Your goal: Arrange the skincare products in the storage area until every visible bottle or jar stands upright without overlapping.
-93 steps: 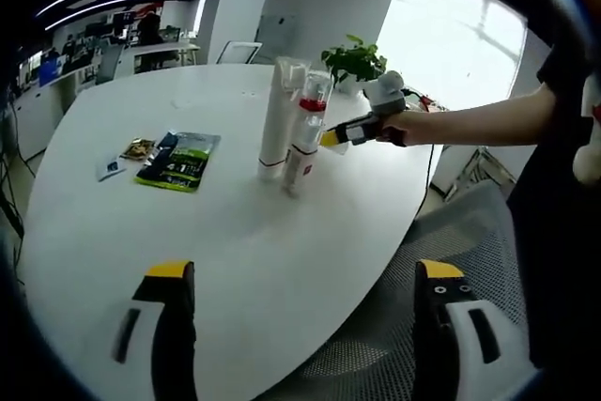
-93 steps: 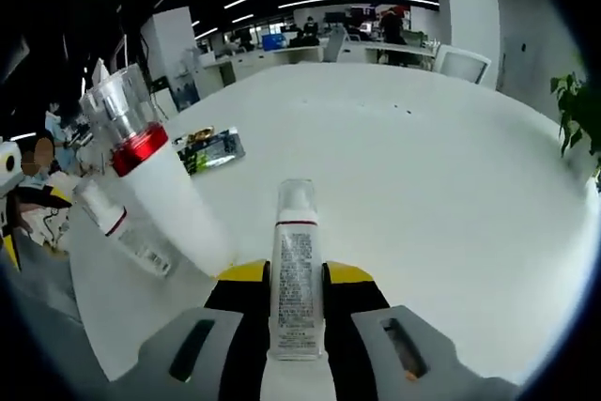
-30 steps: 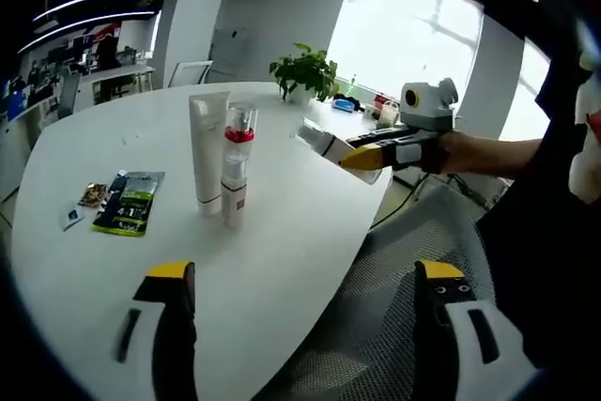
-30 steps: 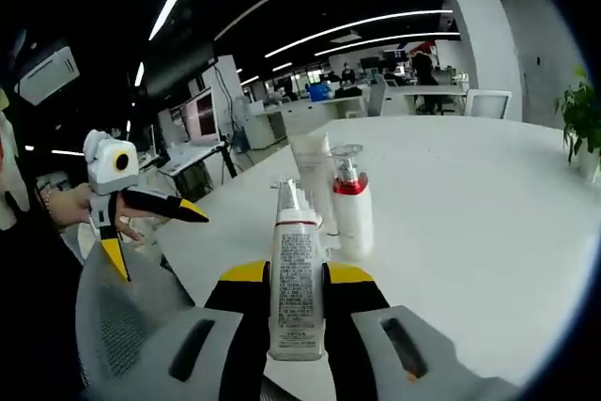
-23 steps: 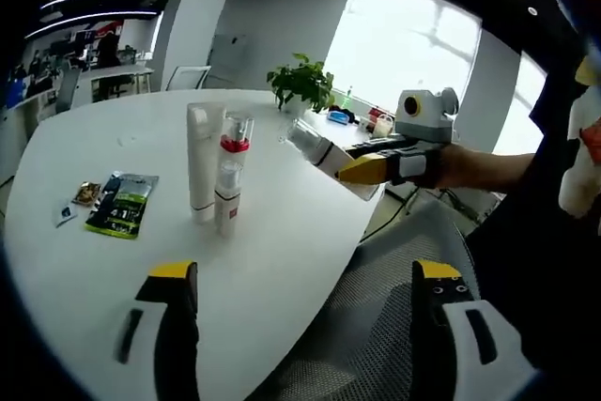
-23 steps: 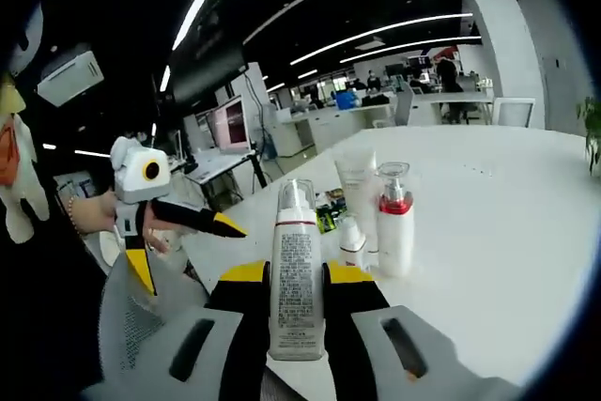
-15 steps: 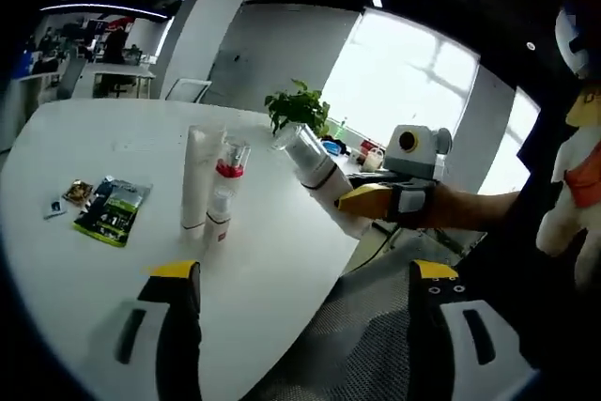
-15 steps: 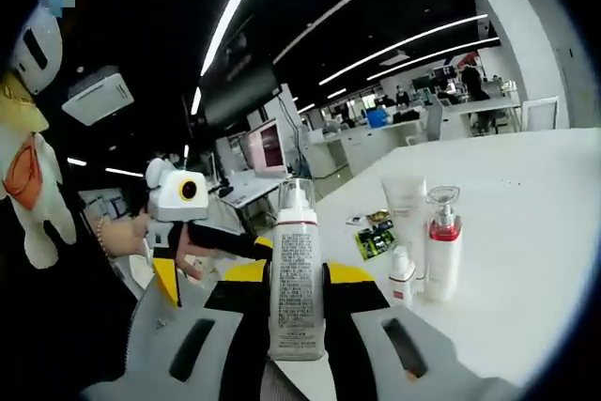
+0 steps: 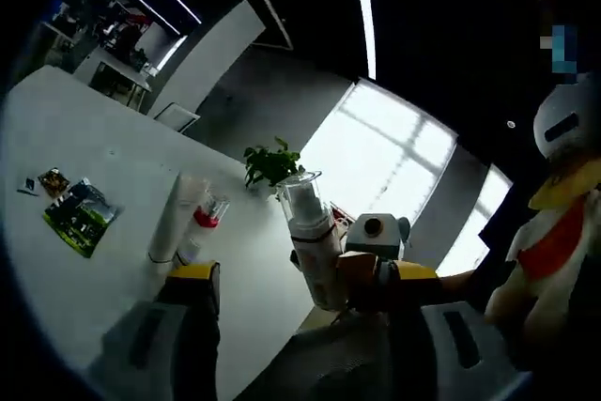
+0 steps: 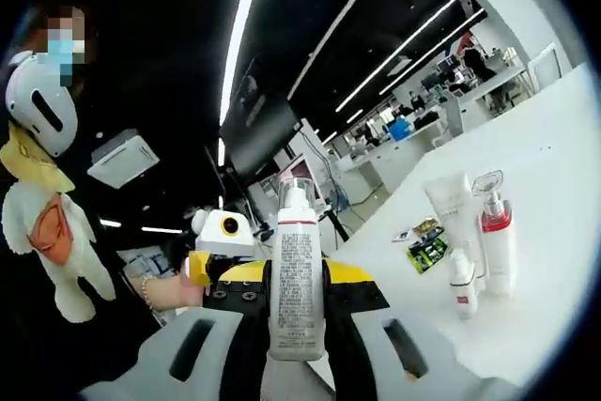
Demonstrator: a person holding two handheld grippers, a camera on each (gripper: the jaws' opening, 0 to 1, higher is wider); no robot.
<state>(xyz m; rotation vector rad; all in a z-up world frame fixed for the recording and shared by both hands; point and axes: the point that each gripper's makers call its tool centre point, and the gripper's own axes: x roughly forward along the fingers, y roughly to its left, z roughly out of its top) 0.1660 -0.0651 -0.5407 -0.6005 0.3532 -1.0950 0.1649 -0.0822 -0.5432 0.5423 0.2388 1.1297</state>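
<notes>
— Is there any text to read on the white bottle (image 10: 296, 293) between the jaws in the right gripper view?
— It carries a block of small dark print under a red band, but the letters are too small to read.
— And on the green packet (image 9: 77, 217) lying on the table (image 9: 56, 138)?
— Some marks are there, not legible. No brand, number or sign can be read anywhere.

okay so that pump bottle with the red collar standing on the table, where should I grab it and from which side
Grip the red-collared pump bottle on its straight white body below the collar, not the narrow clear pump top. It stands upright, with the white tube and a small bottle crowding one side, so I would come in level from the open side.
</notes>
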